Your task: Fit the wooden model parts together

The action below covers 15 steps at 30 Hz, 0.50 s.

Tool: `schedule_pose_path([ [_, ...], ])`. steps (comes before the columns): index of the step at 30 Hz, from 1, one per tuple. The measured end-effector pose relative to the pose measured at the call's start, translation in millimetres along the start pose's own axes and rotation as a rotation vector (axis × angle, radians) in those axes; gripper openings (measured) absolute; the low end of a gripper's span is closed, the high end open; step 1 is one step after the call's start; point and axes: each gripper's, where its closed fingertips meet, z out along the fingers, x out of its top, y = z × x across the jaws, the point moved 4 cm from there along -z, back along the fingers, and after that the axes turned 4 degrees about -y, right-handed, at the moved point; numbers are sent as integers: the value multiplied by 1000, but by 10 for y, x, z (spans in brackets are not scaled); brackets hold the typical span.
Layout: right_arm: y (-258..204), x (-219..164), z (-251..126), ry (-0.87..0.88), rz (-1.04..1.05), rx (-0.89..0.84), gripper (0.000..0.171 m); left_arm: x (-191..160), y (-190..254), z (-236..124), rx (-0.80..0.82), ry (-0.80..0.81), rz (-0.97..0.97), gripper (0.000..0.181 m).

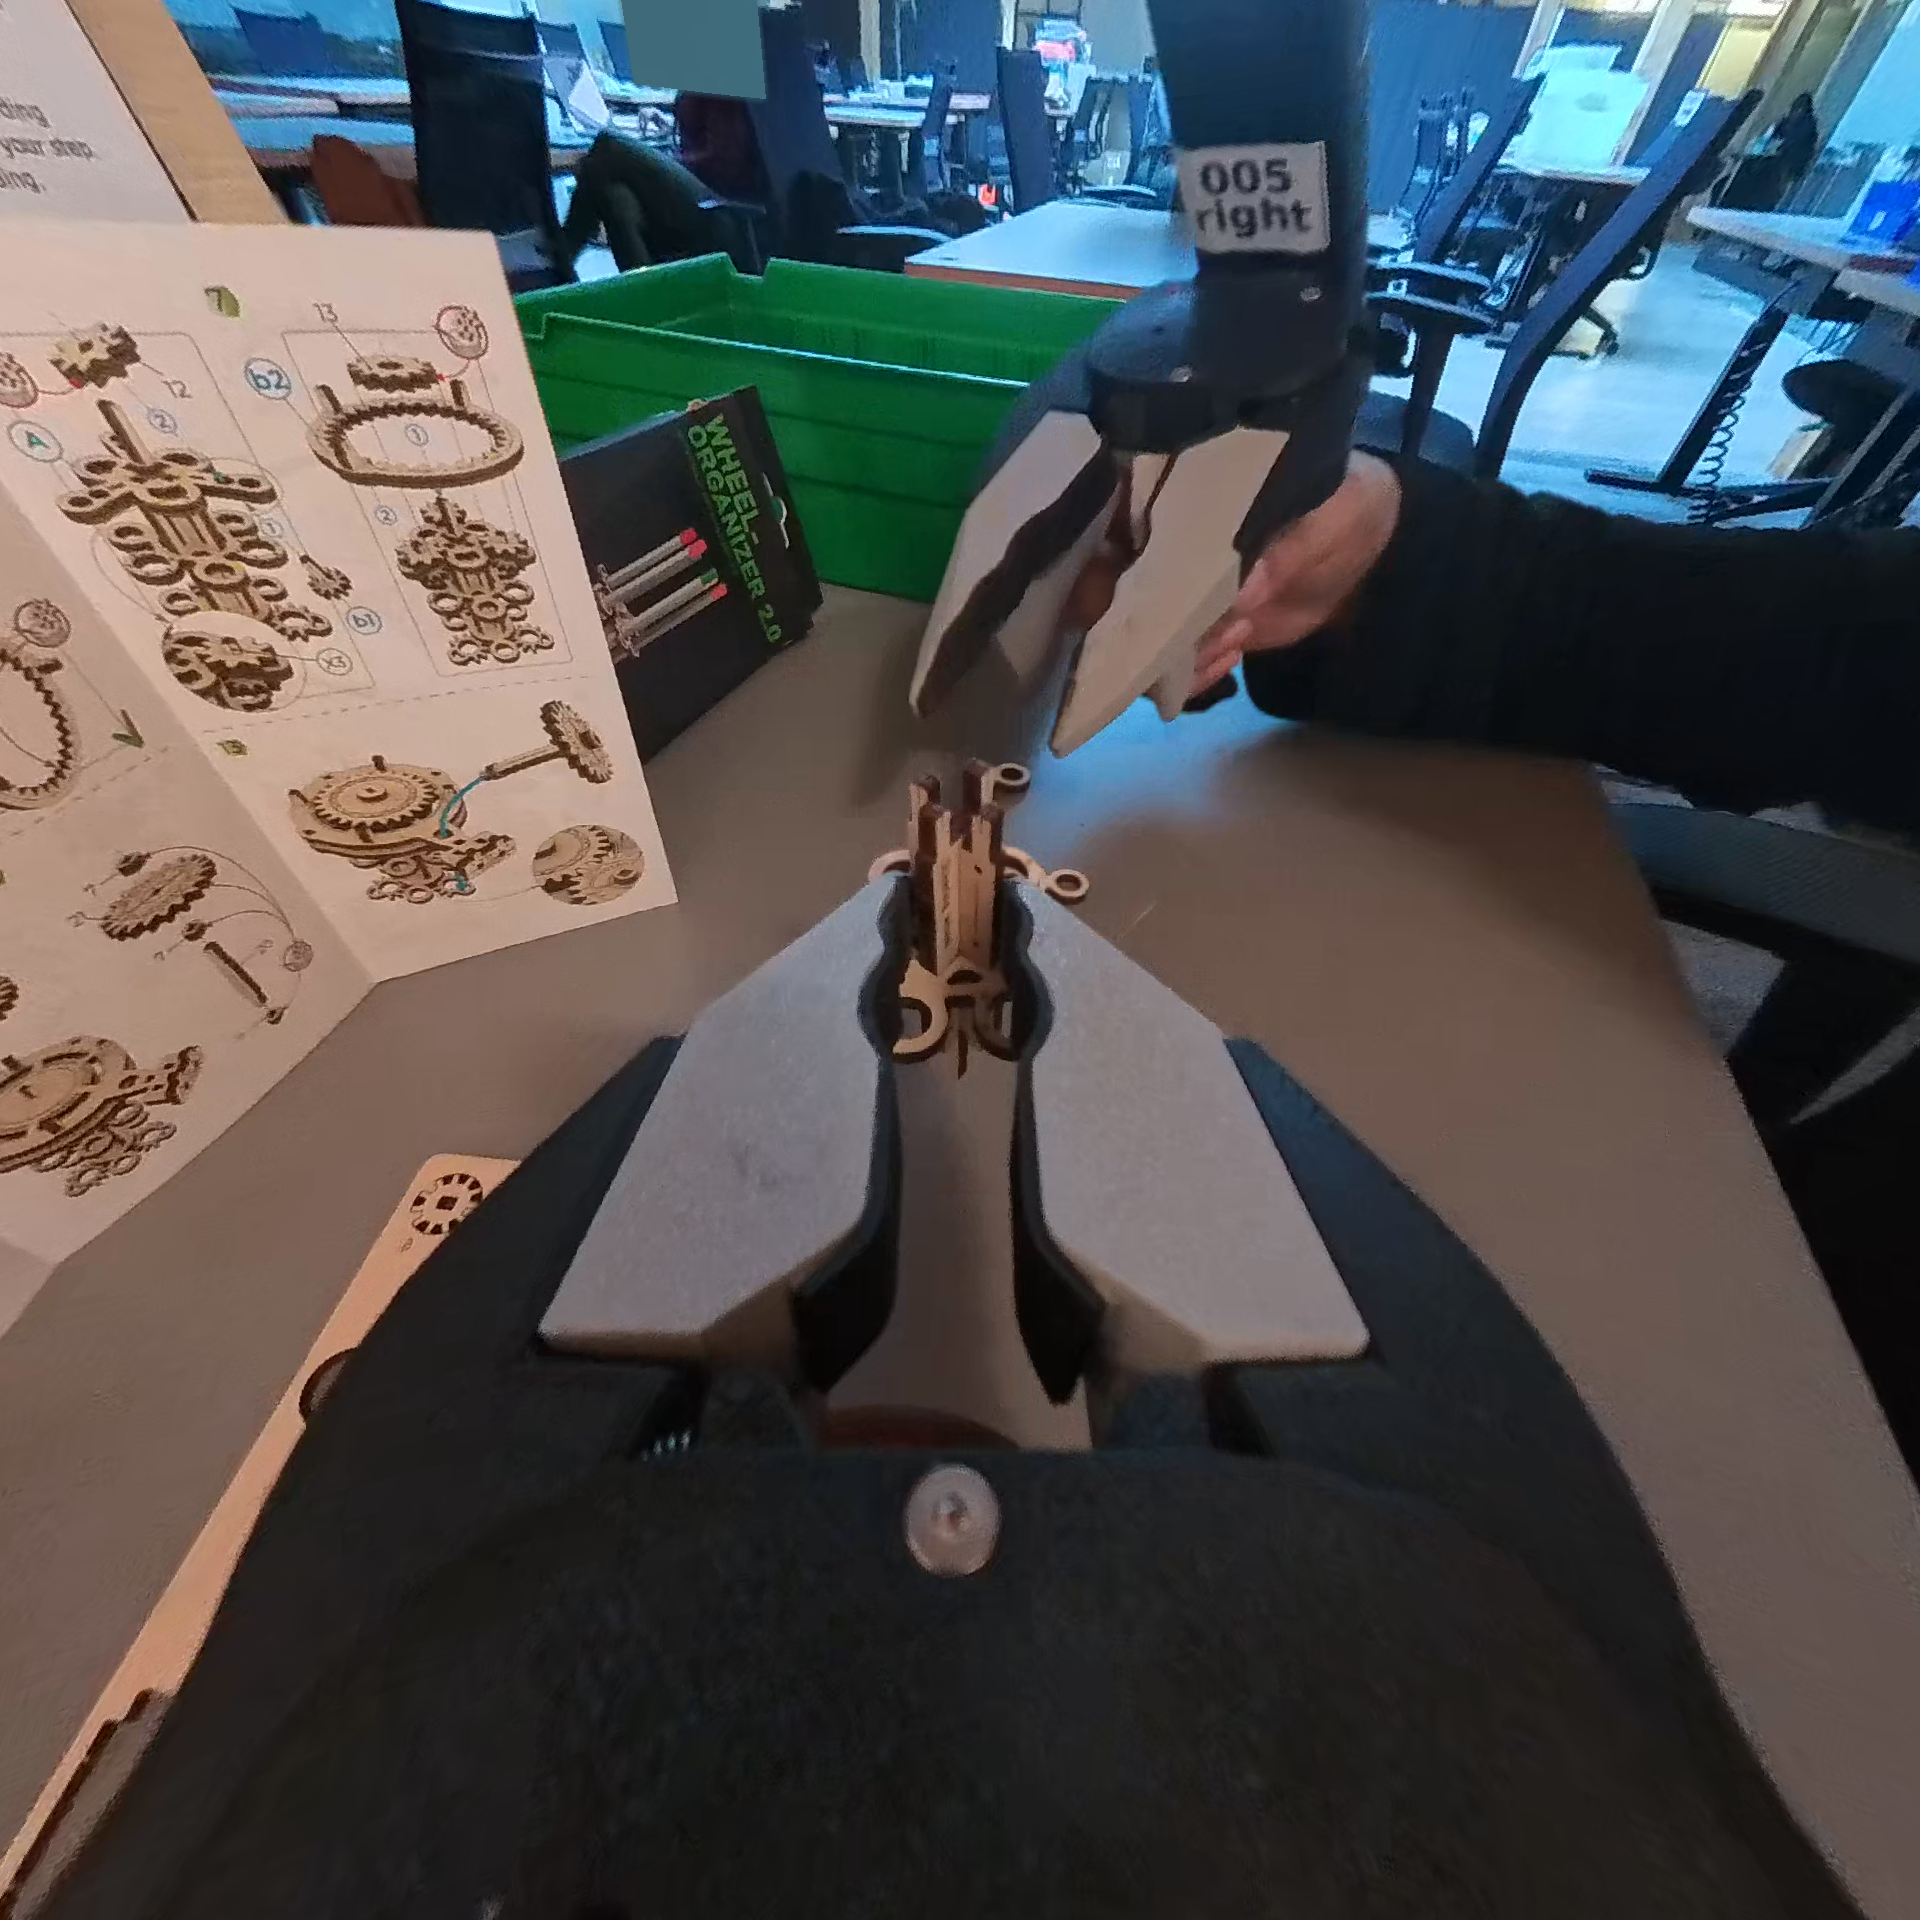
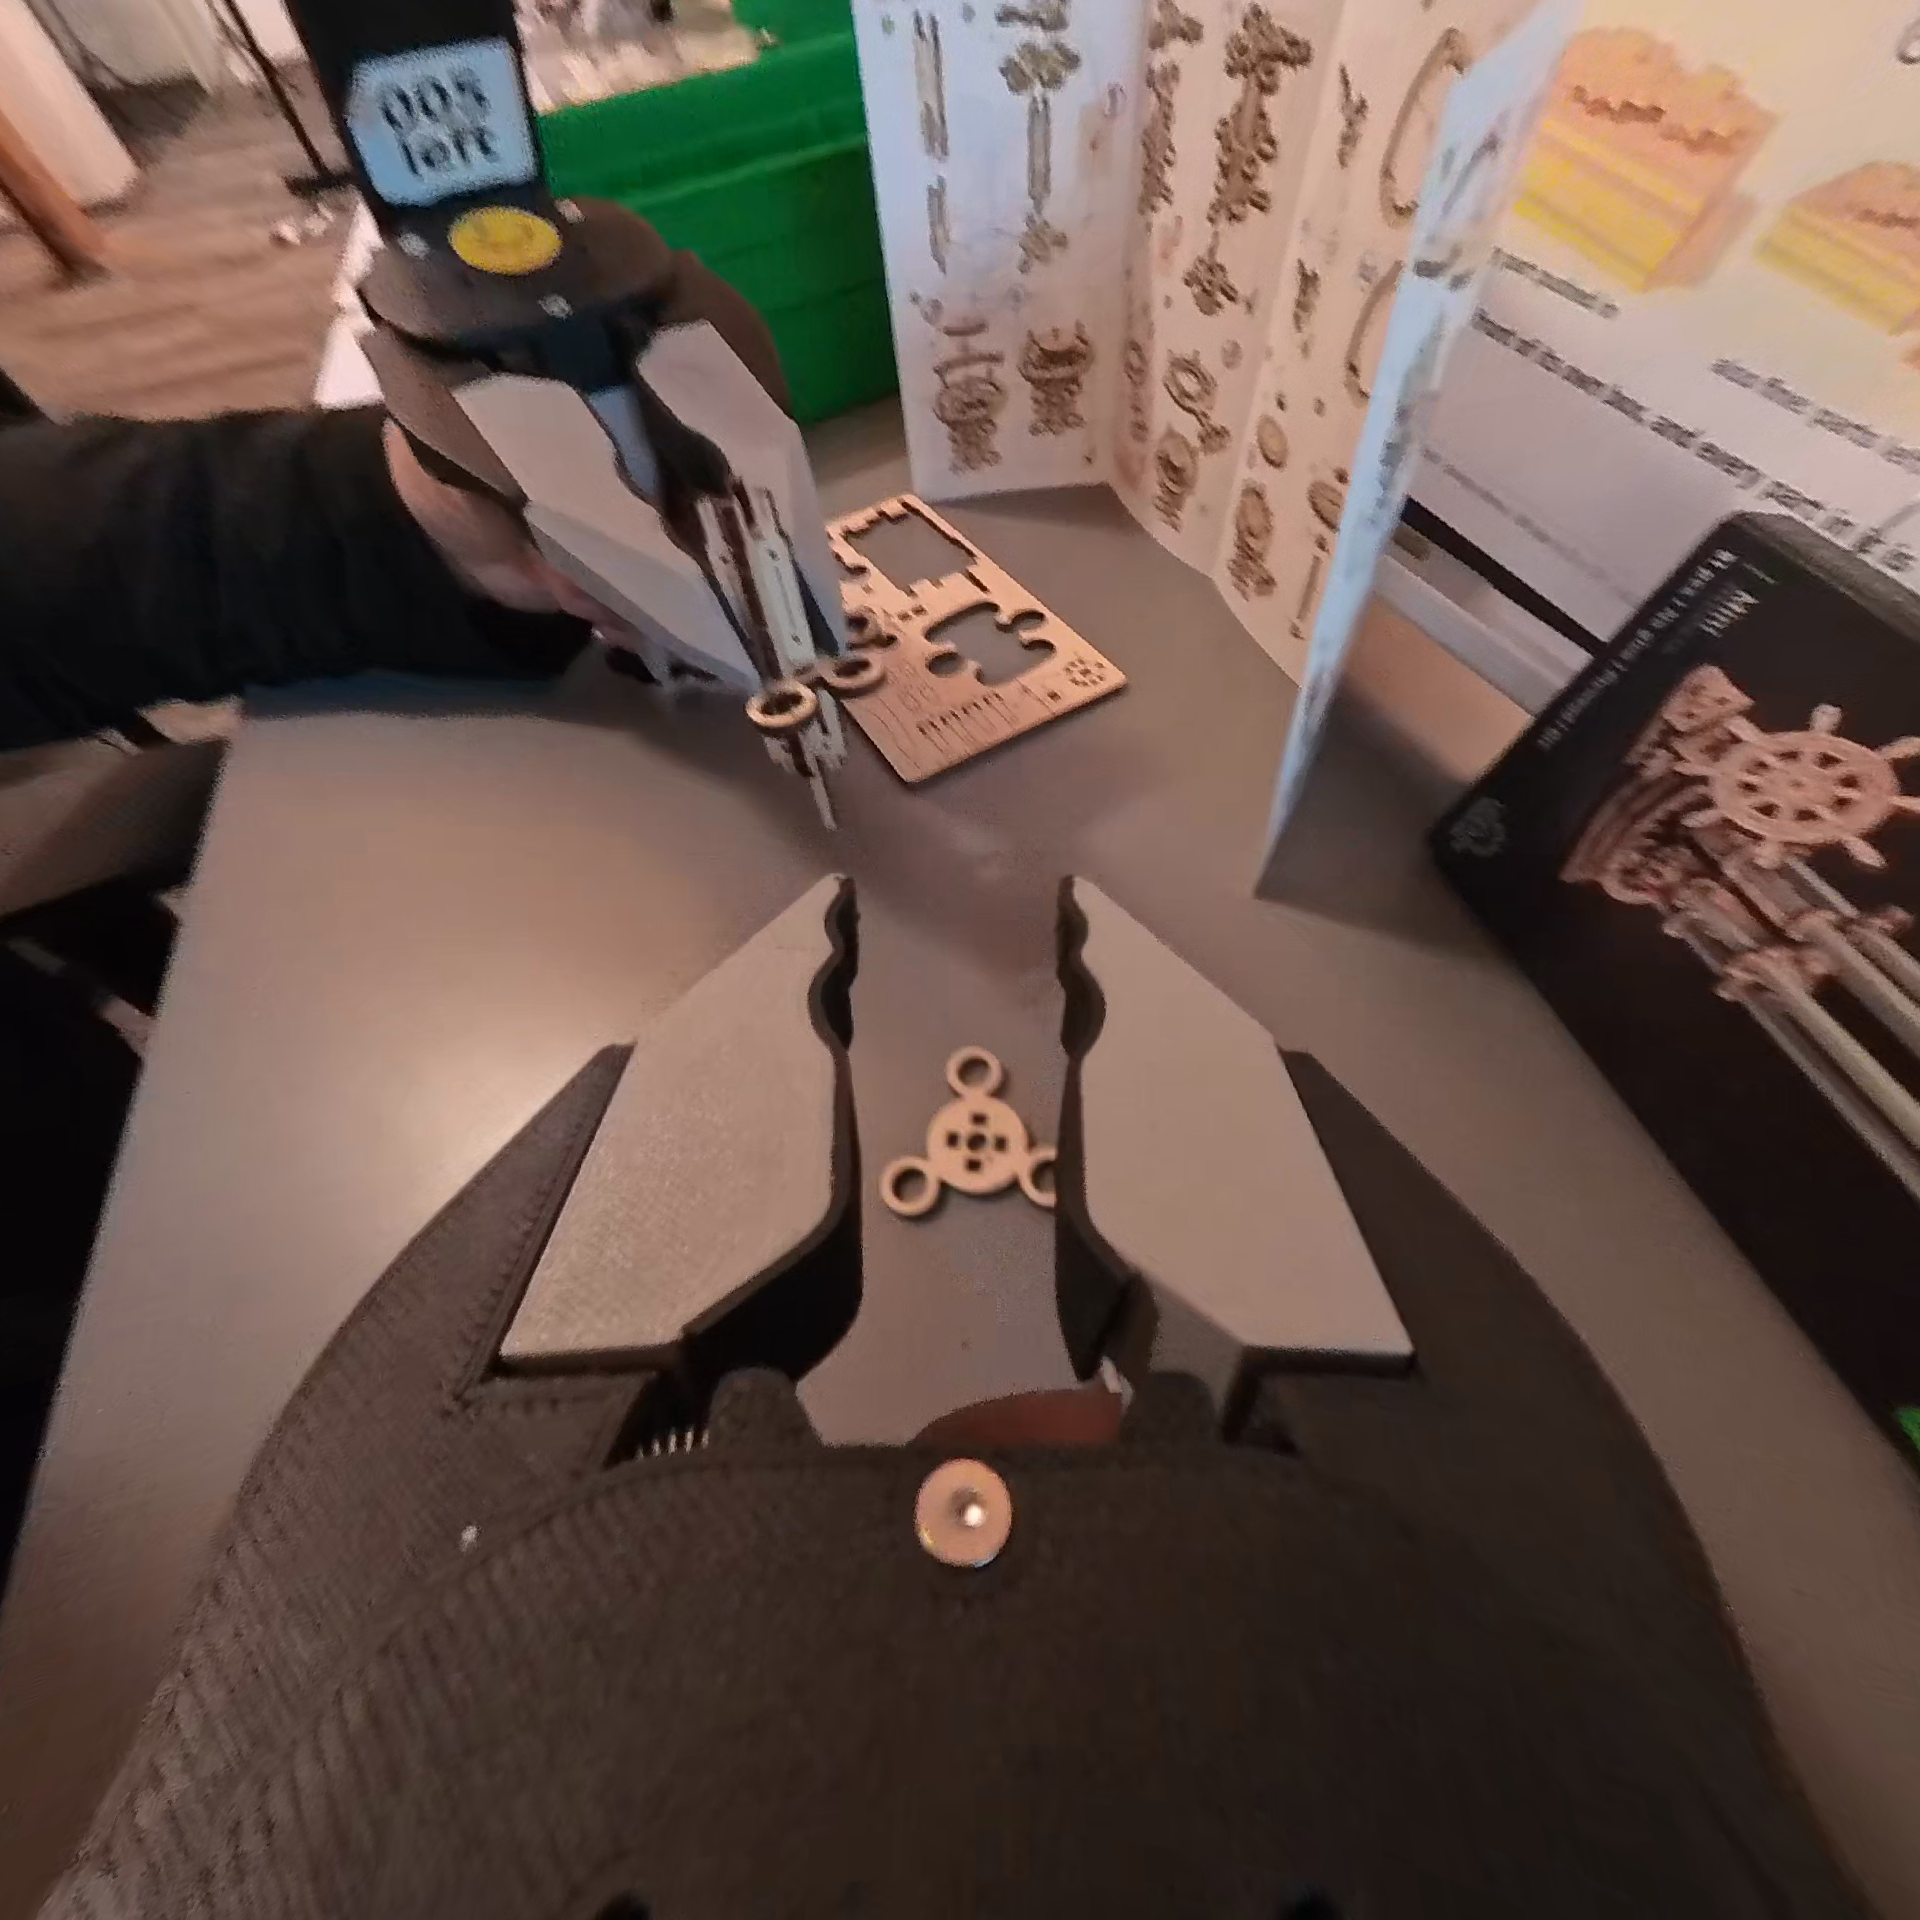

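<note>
My left gripper [image 1: 956,896] is shut on a slim wooden column assembly [image 1: 961,914] with ring-shaped lugs, and holds it above the grey table [image 1: 1351,1039]. In the right wrist view the same gripper [image 2: 800,686] holds the column [image 2: 795,717] pointing down and forward. My right gripper [image 2: 956,902] is open and empty. A flat three-ringed wooden disc [image 2: 971,1143] lies on the table and shows between its fingers. In the left wrist view the right gripper [image 1: 997,717] hovers open just beyond the column's tip.
A folded instruction sheet [image 1: 312,623] stands at the left and also shows in the right wrist view [image 2: 1143,260]. A black kit box [image 2: 1714,883], a green bin [image 1: 810,353] and a punched-out wooden sheet [image 2: 966,644] lie around. The table edge runs at the right. The gap from one gripper's tips to the other's is roughly 7 centimetres.
</note>
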Motion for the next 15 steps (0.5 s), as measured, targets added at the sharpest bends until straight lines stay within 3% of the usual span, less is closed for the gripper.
schedule_pose_path([
  [10, 116, -419, -107, -338, -132, -116, 37, -145, -4, 88, 51, -114, 72, 13],
  [15, 71, -511, -79, -400, -146, -103, 45, -171, 2, 115, 57, -141, 66, 13],
])
